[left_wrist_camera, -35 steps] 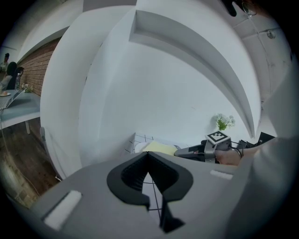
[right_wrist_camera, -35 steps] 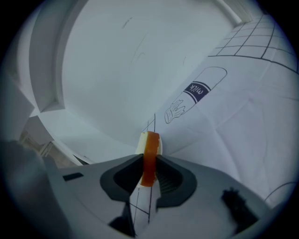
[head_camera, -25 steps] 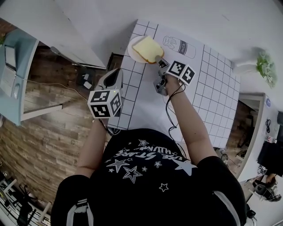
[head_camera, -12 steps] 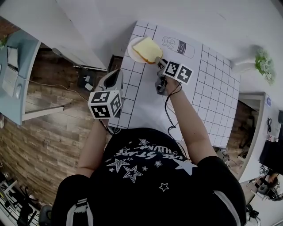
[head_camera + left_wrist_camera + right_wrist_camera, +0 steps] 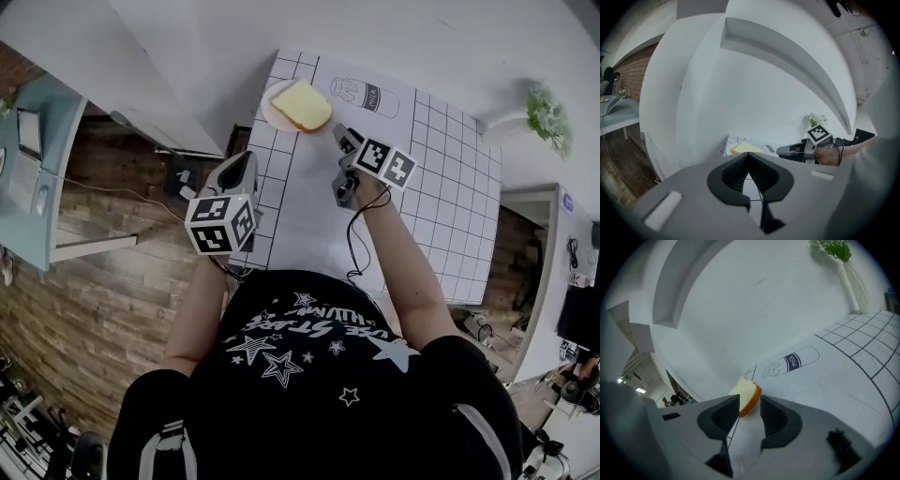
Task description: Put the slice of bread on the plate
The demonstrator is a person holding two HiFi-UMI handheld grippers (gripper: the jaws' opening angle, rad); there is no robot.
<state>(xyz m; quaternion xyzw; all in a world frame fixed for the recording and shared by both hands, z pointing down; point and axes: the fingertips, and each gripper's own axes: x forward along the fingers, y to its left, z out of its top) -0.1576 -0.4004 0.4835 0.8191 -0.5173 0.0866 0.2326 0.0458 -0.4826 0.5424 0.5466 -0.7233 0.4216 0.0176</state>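
The slice of bread (image 5: 302, 105), pale yellow with a brown crust, lies on the small white plate (image 5: 269, 110) at the far left corner of the gridded table mat. My right gripper (image 5: 339, 134) hangs just to the right of the slice, apart from it, jaws open and empty. In the right gripper view the bread (image 5: 749, 397) shows beyond the gap of my right gripper (image 5: 749, 403). My left gripper (image 5: 246, 161) hovers at the table's left edge, shut and empty. In the left gripper view its tips (image 5: 749, 154) meet, with the bread (image 5: 744, 148) and the plate (image 5: 727, 150) ahead.
A milk carton drawing (image 5: 366, 94) is printed on the mat beside the plate. A white vase with green plants (image 5: 539, 117) stands at the far right. The table's left edge (image 5: 262, 187) drops to a wooden floor. A white wall rises behind the table.
My right gripper has opened, let go of the bread's edge and drawn back from it. The bread now rests on the plate. The left gripper has barely shifted.
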